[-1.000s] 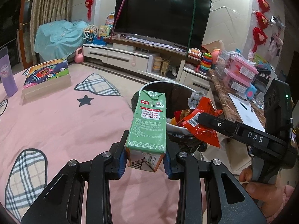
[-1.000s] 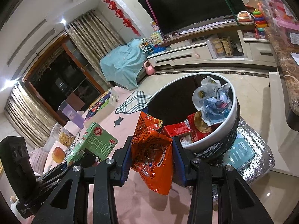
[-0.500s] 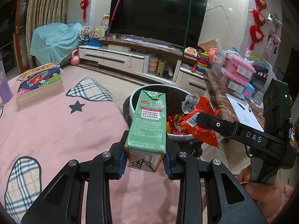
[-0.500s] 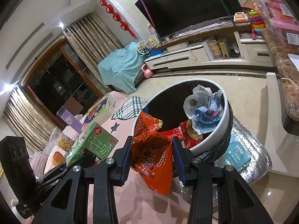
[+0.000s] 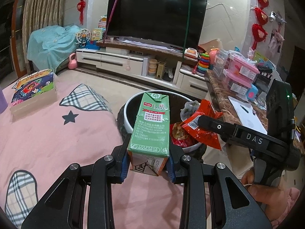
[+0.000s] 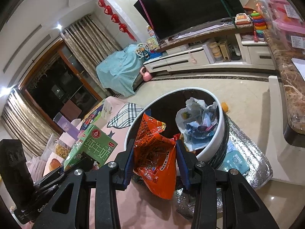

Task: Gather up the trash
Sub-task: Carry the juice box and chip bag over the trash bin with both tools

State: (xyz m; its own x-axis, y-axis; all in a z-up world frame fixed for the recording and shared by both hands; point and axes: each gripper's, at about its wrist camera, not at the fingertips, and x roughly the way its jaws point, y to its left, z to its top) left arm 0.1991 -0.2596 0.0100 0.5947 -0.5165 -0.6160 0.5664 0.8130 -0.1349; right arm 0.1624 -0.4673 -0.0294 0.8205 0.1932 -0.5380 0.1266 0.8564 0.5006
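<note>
Left wrist view, read from left to right: a picture book [image 5: 34, 87] lay on the pink cloth [image 5: 47, 133] of the counter, well apart from the action, and it did not look like trash. In the middle, the left gripper [image 5: 147, 162] had its jaws clamped narrow on the base of 1 green milk carton [image 5: 152, 126], held upright just short of the white-rimmed trash bin [image 5: 128, 114]. Further right, the right gripper [image 5: 207, 123] reached in from the side with a red snack bag [image 5: 202, 131] pinched in its jaws, over the near rim of the bin.

In the right wrist view, again left to right, the carton [image 6: 93, 148] sat low at the left, the snack bag [image 6: 156, 160] hung crumpled between the narrow jaws of the right gripper [image 6: 155, 162], and the bin [image 6: 219, 133] stood beyond and to the right on the floor beside the counter.

The bin already held a crumpled plastic bag [image 6: 196, 122] and some red wrappers, so part of the collecting appeared done. 2 pieces were picked up but not yet dropped: neither was inside the bin. What seemed left was to carry both over the opening and release them. Whether more trash remained on the counter could not be told from these views.
</note>
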